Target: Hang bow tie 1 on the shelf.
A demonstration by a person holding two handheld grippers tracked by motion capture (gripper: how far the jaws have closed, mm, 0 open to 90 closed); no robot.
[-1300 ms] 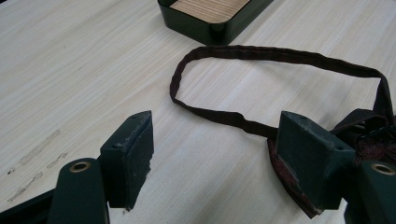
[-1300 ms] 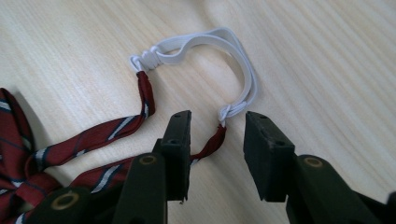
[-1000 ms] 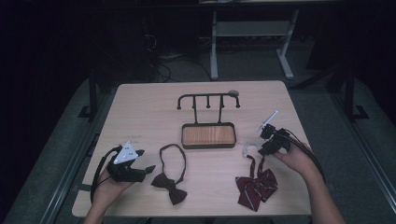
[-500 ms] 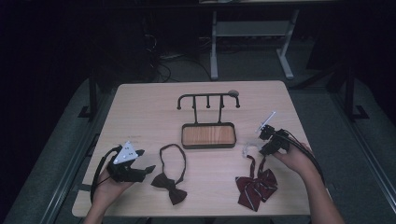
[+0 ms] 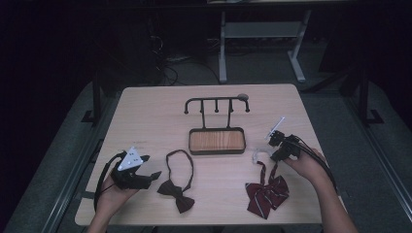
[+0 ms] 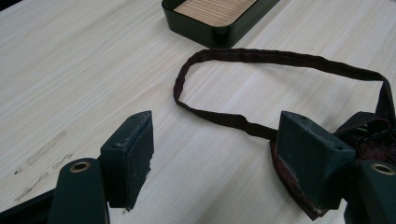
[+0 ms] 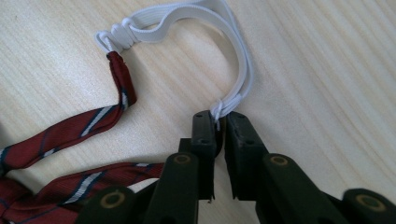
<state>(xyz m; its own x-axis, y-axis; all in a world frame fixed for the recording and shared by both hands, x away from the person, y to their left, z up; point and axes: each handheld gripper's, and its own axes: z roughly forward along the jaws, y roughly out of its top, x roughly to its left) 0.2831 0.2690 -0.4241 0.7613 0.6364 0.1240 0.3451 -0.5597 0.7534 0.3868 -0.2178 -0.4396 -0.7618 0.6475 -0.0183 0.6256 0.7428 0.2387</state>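
A dark maroon bow tie (image 5: 176, 193) with a looped neck band (image 6: 280, 60) lies at the front of the table, just right of my left gripper (image 5: 150, 175). That gripper (image 6: 215, 158) is open, its right jaw against the bow. A red striped bow tie (image 5: 266, 193) lies at the front right, with a white elastic band (image 7: 233, 51) at its top. My right gripper (image 7: 219, 122) is shut on that elastic where it joins the strap, and also appears as the right gripper (image 5: 272, 155) above the bow.
A black rack with hooks (image 5: 216, 103) stands over a black tray with a wooden floor (image 5: 216, 141) at mid table. The table's front edge (image 5: 204, 224) is close below both bows. A metal desk frame (image 5: 262, 34) stands on the floor behind.
My right gripper has shifted slightly up and away with the elastic. The left gripper has barely moved.
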